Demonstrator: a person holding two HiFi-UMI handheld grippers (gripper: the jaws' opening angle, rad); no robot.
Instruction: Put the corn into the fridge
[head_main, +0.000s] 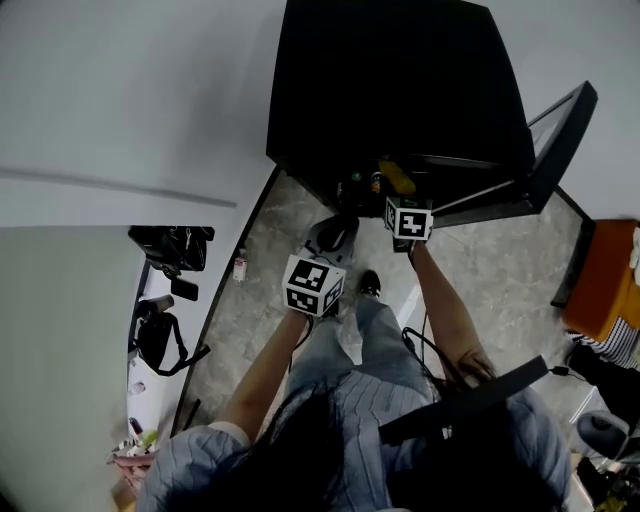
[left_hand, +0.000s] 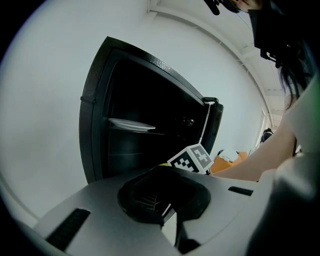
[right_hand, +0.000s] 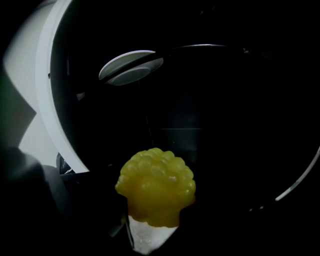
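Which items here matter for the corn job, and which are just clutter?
Job: corn, held in right gripper; open fridge.
Lying about: plate on fridge shelf; black bags by wall; small bottle on floor.

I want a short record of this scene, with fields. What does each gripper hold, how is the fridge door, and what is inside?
right gripper: shut on corn, held at the open front of the fridge
left gripper: fingers together, empty, outside the fridge
door: open
inside: white plate, higher than the corn
corn in fridge: not yet released
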